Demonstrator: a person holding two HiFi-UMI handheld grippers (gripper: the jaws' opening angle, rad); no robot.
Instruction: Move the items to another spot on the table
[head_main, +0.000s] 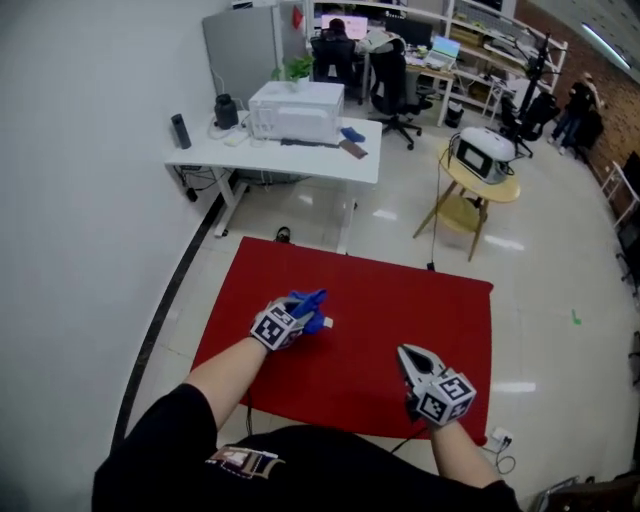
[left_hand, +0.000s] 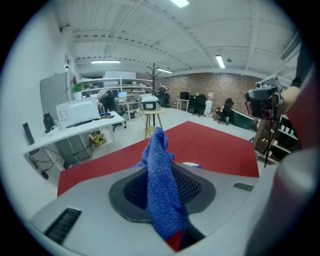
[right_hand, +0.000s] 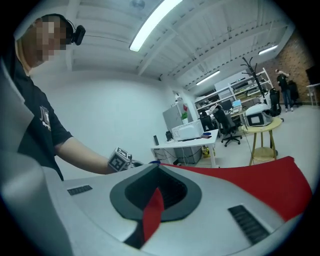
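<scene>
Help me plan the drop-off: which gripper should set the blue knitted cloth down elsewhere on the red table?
Left. The left gripper is shut on the blue knitted cloth above the red table; the right gripper holds nothing.

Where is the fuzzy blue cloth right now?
The fuzzy blue cloth is pinched in the left gripper. In the head view, it is over the left part of the red table.
</scene>
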